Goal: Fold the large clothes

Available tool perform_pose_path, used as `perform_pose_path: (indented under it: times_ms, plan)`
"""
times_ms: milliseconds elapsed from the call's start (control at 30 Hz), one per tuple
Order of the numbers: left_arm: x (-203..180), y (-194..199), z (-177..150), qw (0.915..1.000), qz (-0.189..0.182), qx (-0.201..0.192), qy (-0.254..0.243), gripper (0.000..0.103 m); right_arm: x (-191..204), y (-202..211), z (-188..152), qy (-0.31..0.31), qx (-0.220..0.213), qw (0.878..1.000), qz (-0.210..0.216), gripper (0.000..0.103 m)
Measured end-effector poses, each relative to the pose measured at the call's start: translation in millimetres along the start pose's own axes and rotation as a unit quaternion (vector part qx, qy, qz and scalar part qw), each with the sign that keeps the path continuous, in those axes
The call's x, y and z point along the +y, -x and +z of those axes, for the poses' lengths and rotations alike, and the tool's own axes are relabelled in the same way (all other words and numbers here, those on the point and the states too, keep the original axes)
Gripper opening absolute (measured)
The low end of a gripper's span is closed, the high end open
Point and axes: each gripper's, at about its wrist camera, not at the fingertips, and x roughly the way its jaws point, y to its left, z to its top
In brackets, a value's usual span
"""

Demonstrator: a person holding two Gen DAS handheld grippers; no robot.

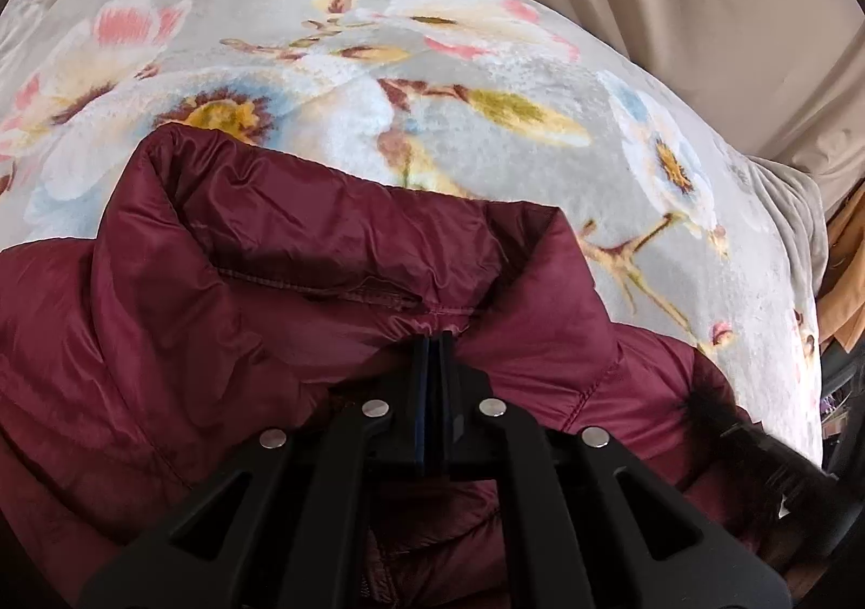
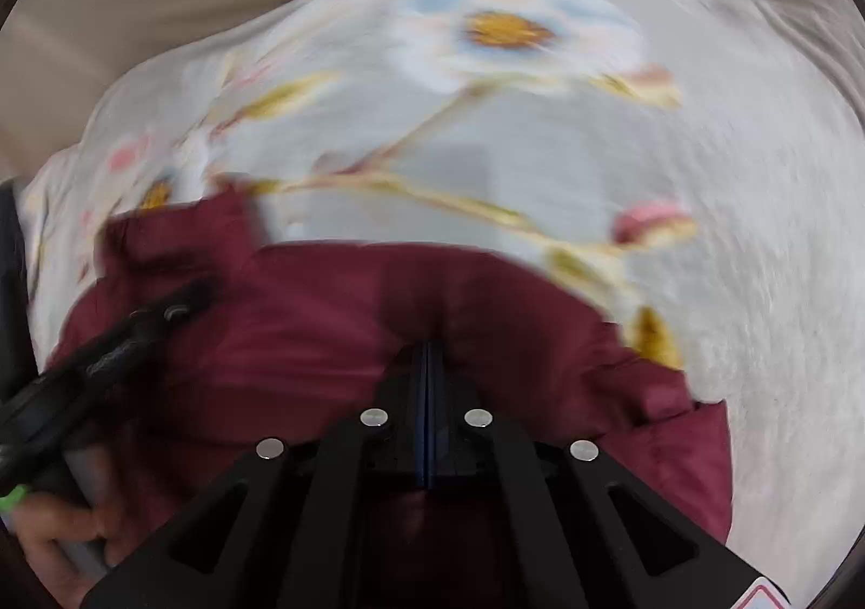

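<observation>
A dark red puffer jacket (image 1: 303, 252) lies on a floral blanket, its collar toward the far side. My left gripper (image 1: 435, 339) is shut on the jacket fabric just below the collar seam. In the right wrist view, which is blurred, the jacket (image 2: 324, 339) fills the lower half. My right gripper (image 2: 430, 347) is shut on a fold of the jacket's fabric. The left gripper (image 2: 184, 301) shows at the left of the right wrist view, with the hand holding it below. The right gripper's black tip (image 1: 724, 414) shows at the lower right of the left wrist view.
The grey blanket with large white, pink and blue flowers (image 1: 486, 85) covers the surface under the jacket and also shows in the right wrist view (image 2: 594, 166). Beige draped fabric (image 1: 703, 14) hangs behind it. Orange cloth and clutter (image 1: 843, 285) sit at the right edge.
</observation>
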Motion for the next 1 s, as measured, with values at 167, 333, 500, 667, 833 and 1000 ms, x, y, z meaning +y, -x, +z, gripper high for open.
perform_pose_path:
  times_ms: [167,333,500,667,833,1000]
  plan:
    - [1.4,59.5,-5.8,0.9986,-0.011,-0.052,-0.006,0.003,-10.7,76.5,-9.9,-0.021,-0.065,0.998,-0.017,0.003]
    - [28.8,162.8,-51.6,0.9957,-0.009,-0.085,-0.036,0.019,-13.3,139.4,-75.7,0.023,-0.068,0.997,0.006,0.017]
    - [101.1,233.3,-122.8,0.9980,0.041,-0.044,0.016,0.051,-51.8,190.8,-163.5,0.018,-0.028,0.999,-0.025,0.043]
    - [169.7,290.5,-205.7,0.9903,0.088,0.018,0.106,0.058,-93.8,228.9,-236.9,-0.025,0.039,0.998,-0.047,0.057]
    - [204.7,320.2,-270.3,0.9810,0.090,0.056,0.163,0.064,-112.2,254.7,-299.8,-0.066,0.080,0.994,-0.036,0.058]
    - [218.6,320.8,-320.6,0.9761,0.051,0.098,0.187,0.070,-113.1,252.0,-338.9,-0.083,0.118,0.990,-0.006,0.059]
